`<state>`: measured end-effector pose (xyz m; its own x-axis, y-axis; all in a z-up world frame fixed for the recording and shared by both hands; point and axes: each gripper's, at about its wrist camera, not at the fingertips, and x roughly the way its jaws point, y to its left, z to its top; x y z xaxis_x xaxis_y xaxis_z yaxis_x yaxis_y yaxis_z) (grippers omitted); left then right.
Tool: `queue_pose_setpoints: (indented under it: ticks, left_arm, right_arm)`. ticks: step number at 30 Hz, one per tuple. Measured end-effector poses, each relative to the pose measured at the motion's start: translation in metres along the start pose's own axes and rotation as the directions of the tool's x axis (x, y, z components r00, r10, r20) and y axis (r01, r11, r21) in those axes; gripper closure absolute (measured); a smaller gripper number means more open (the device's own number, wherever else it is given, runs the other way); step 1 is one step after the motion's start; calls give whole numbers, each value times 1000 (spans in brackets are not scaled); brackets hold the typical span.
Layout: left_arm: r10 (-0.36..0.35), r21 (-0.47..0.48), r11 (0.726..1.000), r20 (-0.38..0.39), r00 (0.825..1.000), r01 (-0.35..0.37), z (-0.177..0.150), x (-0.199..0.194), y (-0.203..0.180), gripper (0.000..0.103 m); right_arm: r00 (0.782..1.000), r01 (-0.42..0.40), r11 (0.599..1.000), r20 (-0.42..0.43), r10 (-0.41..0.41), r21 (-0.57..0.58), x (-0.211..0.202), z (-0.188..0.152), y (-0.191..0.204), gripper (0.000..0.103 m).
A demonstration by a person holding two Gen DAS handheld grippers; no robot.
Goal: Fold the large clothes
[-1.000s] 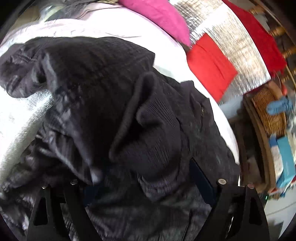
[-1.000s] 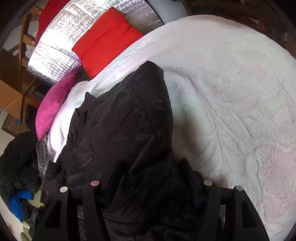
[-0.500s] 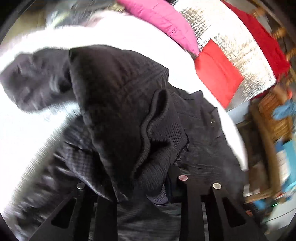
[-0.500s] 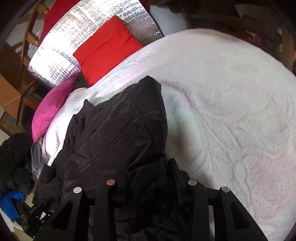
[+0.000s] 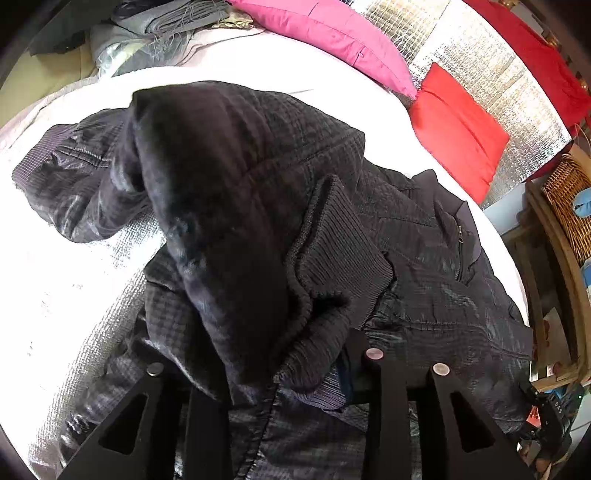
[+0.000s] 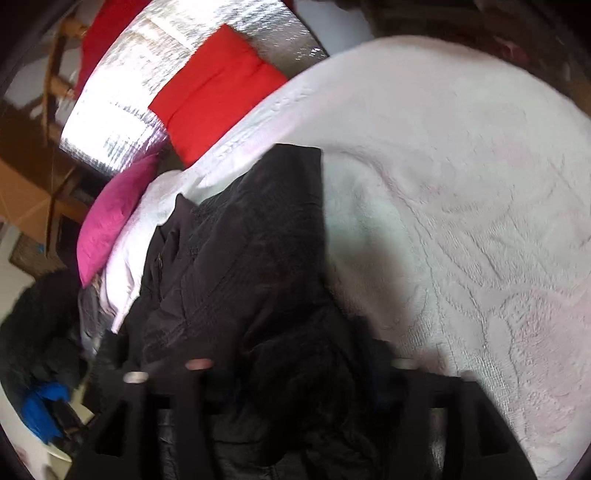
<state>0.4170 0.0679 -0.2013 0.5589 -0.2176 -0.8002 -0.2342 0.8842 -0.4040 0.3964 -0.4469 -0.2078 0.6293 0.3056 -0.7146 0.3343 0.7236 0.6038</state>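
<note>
I am lifting a black quilted jacket (image 5: 258,206) off the white bedspread (image 6: 461,184), its ribbed cuff (image 5: 332,251) flopping toward me. A second ago both grippers stood wide around the cloth; now the left gripper (image 5: 280,373) has its jaws closed narrow on the bunched fabric, and the right gripper's (image 6: 303,373) look clamped too, though blur obscures them. The fold can begin. Red cushion (image 5: 458,133) and pink cushion (image 5: 325,33) are lying at the bed's far side.
</note>
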Motion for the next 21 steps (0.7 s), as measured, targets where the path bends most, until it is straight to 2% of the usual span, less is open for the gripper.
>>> queue_pose_setpoints:
  ticks: [3,5,7,8,11,14,17,19,21]
  left_arm:
    - [-11,7,1000,-7,1000,11,1,4,-5,59]
    - [-9,10,1000,-8,1000,9,0,4,-6,59]
    - [-16,-2,1000,-7,1000,16,1,4,-6,59]
    - [-22,-12,1000,-7,1000,22,1,3,-5,59]
    - [-22,-13,1000,-1,1000,22,1,1,-5,59]
    - [19,44,999,4,1000,-20,-2,1,-12,59]
    - [71,101,992,18,997,-73,-5,4,-21,56]
    - [103,129,986,30,994,-106,-7,4,-26,54]
    - [128,154,979,46,991,-134,-9,3,-30,53]
  right_arm:
    - [1000,-9,1000,-13,10,11,4,0,-2,37]
    - [1000,-4,1000,-11,4,-10,6,-1,1,37]
    - [999,35,998,3,-35,-55,7,-3,7,45]
    - [998,61,994,14,-60,-85,6,-5,11,56]
    - [996,85,989,50,-80,-119,-2,-7,20,63]
    - [992,102,982,94,-88,-157,-11,-8,25,64]
    - [990,138,979,41,-134,-147,5,-6,16,64]
    - [991,131,982,26,-128,-136,10,-1,13,63]
    - [993,114,988,33,-111,-103,5,5,9,48]
